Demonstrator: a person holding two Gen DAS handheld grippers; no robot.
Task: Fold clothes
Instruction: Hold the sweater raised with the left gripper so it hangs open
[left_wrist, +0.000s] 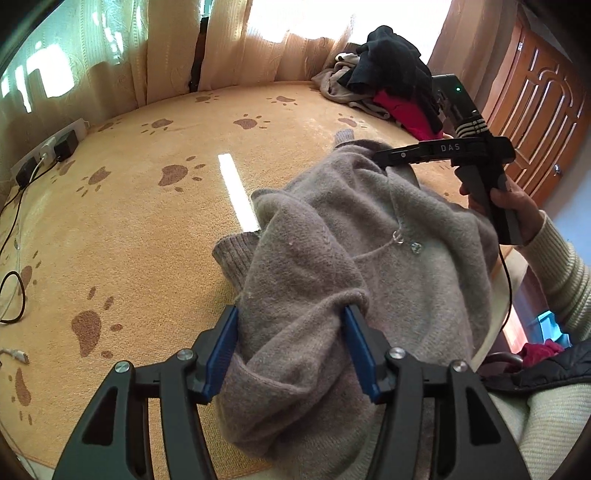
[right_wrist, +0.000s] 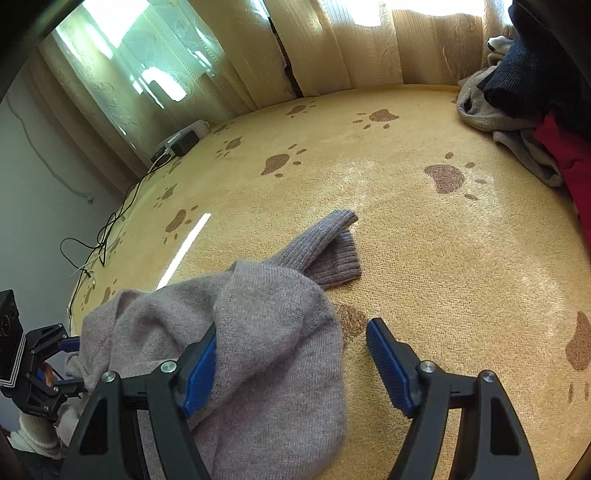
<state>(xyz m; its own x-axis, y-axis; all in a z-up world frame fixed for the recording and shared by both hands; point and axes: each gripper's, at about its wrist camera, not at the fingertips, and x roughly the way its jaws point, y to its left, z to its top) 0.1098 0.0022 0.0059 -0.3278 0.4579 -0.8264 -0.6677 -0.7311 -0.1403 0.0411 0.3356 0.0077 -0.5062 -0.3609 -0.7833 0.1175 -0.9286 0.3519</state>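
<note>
Sweater: a grey-brown knit sweater (left_wrist: 332, 258) lies rumpled on the near part of the yellow paw-print blanket (left_wrist: 155, 206), with two ribbed cuffs (right_wrist: 332, 254) lying crossed on the blanket beyond it
Handling: likely soft, limp and light; it should sag and bunch wherever it is lifted, and the fuzzy knit should give the pads good purchase
Where to hold: I judge the shoulder seams or the hem corners best, one in each gripper, so the body can spread flat before folding
Left gripper: the left gripper (left_wrist: 291, 350) has a thick fold of the sweater bunched between its blue pads, and both pads seem to press on it
Right gripper: the right gripper (right_wrist: 291, 365) stands spread, its left pad against the sweater's edge, its right pad over bare blanket
Writing: "DAS" in pale letters on the right gripper's body, read in the left wrist view
Further off: a clothes pile (left_wrist: 384, 74) at the far edge by the curtains (left_wrist: 166, 44); a power strip (left_wrist: 48, 147) with plugs, no label legible
</note>
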